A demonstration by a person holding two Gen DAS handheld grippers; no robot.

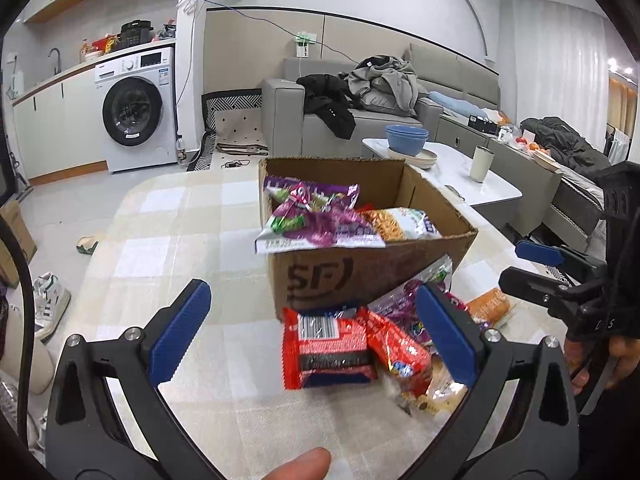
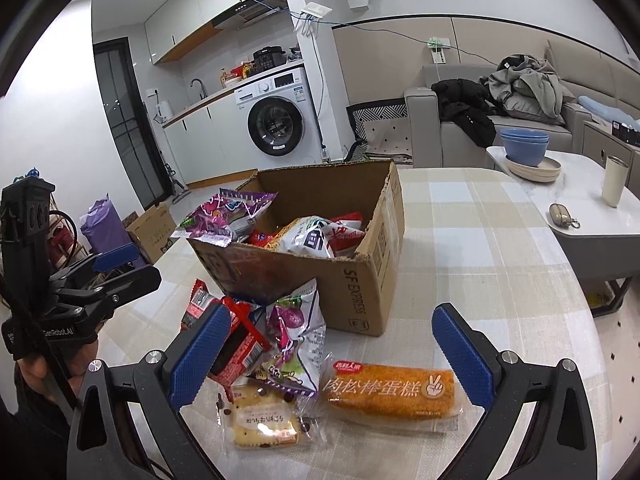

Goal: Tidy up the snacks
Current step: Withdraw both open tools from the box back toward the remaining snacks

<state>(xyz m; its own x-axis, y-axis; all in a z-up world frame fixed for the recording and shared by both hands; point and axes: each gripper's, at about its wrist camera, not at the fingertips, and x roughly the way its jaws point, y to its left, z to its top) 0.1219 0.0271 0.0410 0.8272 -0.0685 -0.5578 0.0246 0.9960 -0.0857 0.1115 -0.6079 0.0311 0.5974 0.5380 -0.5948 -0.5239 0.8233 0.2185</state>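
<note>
A brown cardboard box (image 1: 372, 276) (image 2: 360, 280) stands on the checked table, holding several snack bags; a purple bag (image 1: 316, 220) (image 2: 224, 216) hangs over its rim. In front of it lie red packets (image 1: 328, 344) (image 2: 236, 340), a purple-and-white bag (image 2: 296, 340), a chip cake packet (image 2: 264, 416) and an orange meat-floss cake bar (image 2: 392, 392). My left gripper (image 1: 316, 336) is open just above the red packets. My right gripper (image 2: 336, 356) is open above the orange bar and the purple bag, holding nothing.
The checked tablecloth (image 1: 188, 240) covers the table. A white side table (image 2: 580, 204) behind carries blue bowls (image 2: 524, 144), plates and a cup (image 2: 612, 180). A sofa with clothes (image 1: 380, 88), a washing machine (image 1: 136, 108) and shoes on the floor (image 1: 48, 300) lie beyond.
</note>
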